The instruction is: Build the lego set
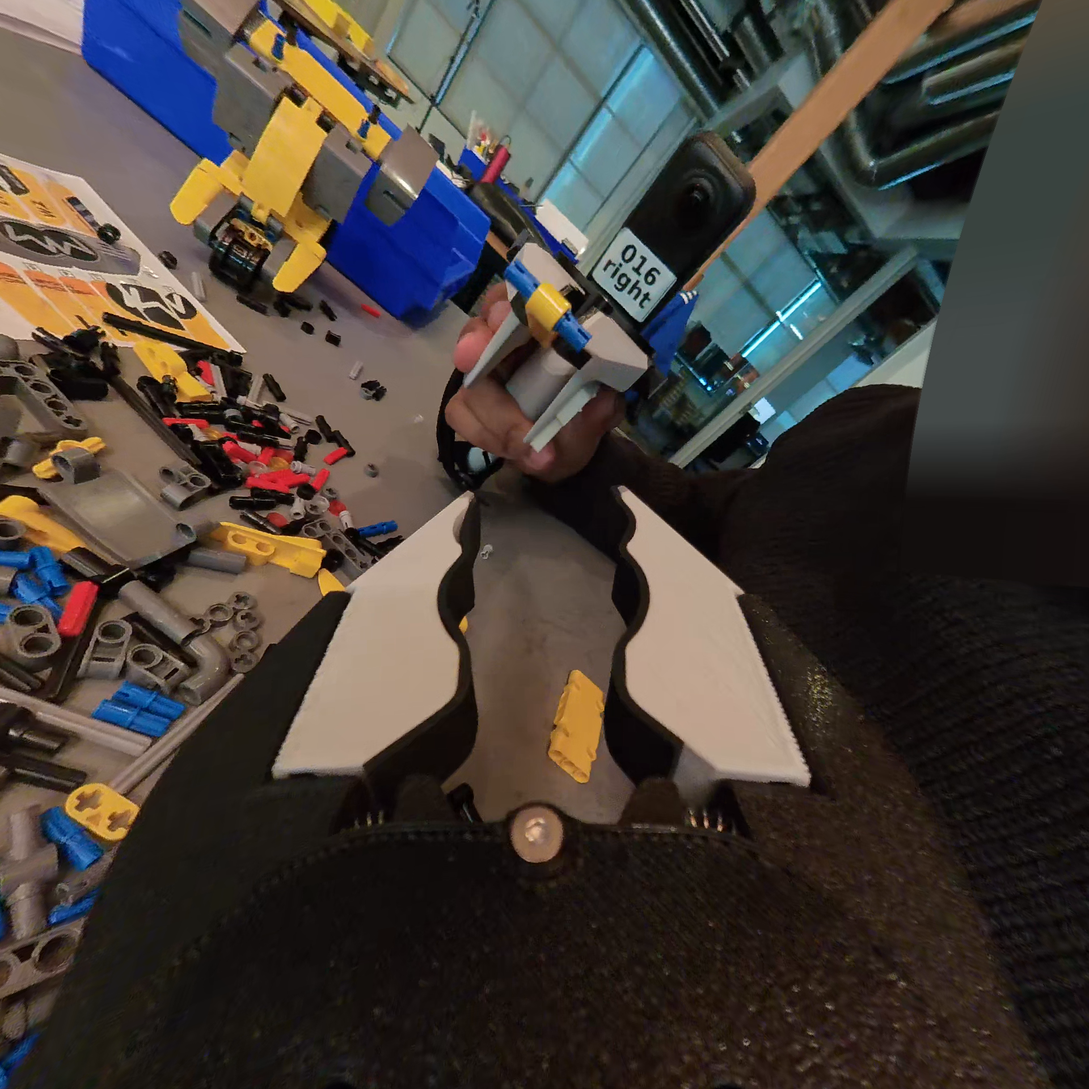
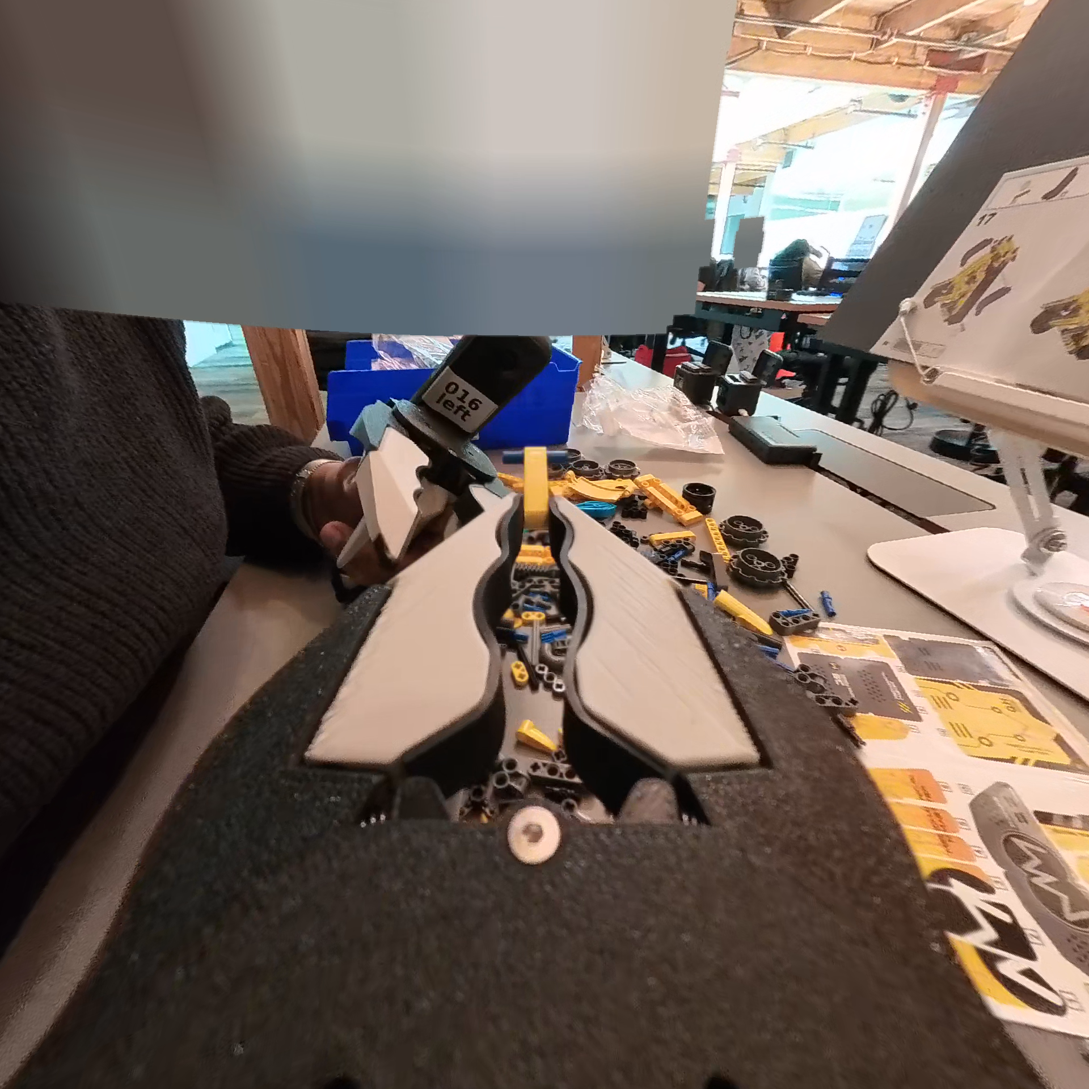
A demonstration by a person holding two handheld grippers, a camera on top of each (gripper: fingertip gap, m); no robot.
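We are partway: the yellow model is sitting unfinished upper left, loose pieces remaining; right gripper pinching a yellow piece, left gripper gaping wide, empty.

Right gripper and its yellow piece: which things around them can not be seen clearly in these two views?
- Right gripper, right wrist view: the yellow piece is hidden below by the fingers; its full shape is unclear.
- Left wrist view: the small yellow beam on the table is partly covered by the left gripper, which is open.
- Right wrist view: the instruction booklet is cut by the right edge.
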